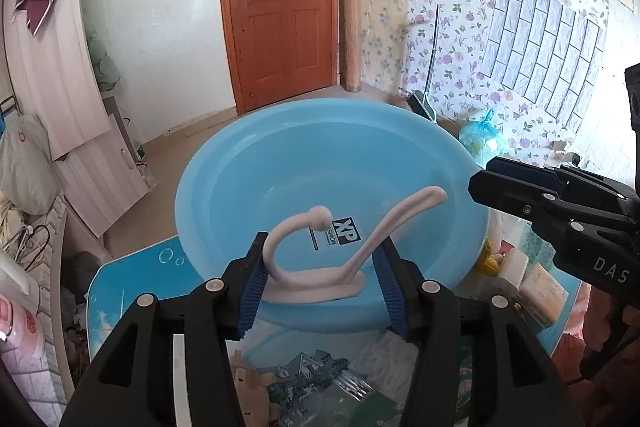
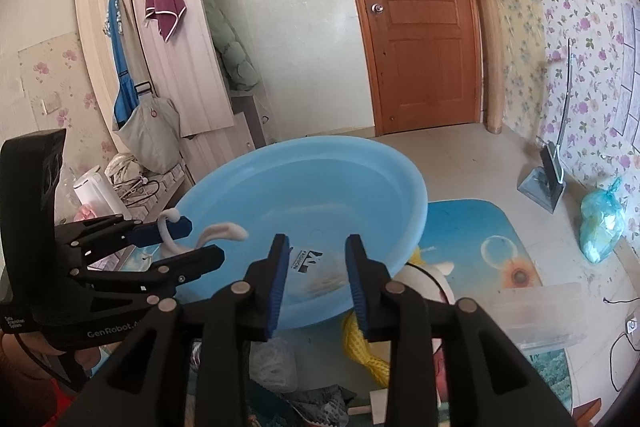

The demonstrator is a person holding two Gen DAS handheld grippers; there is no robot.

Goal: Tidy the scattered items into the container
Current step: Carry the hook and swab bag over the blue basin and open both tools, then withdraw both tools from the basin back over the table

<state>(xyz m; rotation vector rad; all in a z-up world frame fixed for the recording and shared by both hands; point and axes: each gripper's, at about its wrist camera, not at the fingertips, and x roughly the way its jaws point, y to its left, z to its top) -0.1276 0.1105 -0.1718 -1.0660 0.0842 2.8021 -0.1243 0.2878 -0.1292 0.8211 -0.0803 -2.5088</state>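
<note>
A light blue plastic basin (image 1: 248, 163) stands on the table; it also shows in the right wrist view (image 2: 400, 195). My left gripper (image 1: 320, 259) is shut on a pale pink plastic hook hanger (image 1: 316, 283) and holds it over the basin's near rim. The same hanger (image 2: 218, 231) shows between the left gripper's fingers in the right wrist view. My right gripper (image 2: 318, 267) holds a clear, blurred item (image 2: 326, 281) between its jaws above the basin's near side. The right gripper (image 1: 520, 195) reaches in from the right in the left wrist view.
A yellow mesh item (image 2: 362, 347), white fabric (image 2: 272, 359) and a clear box (image 2: 540, 315) lie on the pictured table mat (image 2: 480, 227) near the basin. A blue-green bag (image 2: 602, 223) and dustpan (image 2: 544, 183) sit on the floor by the flowered wall. A wardrobe stands left.
</note>
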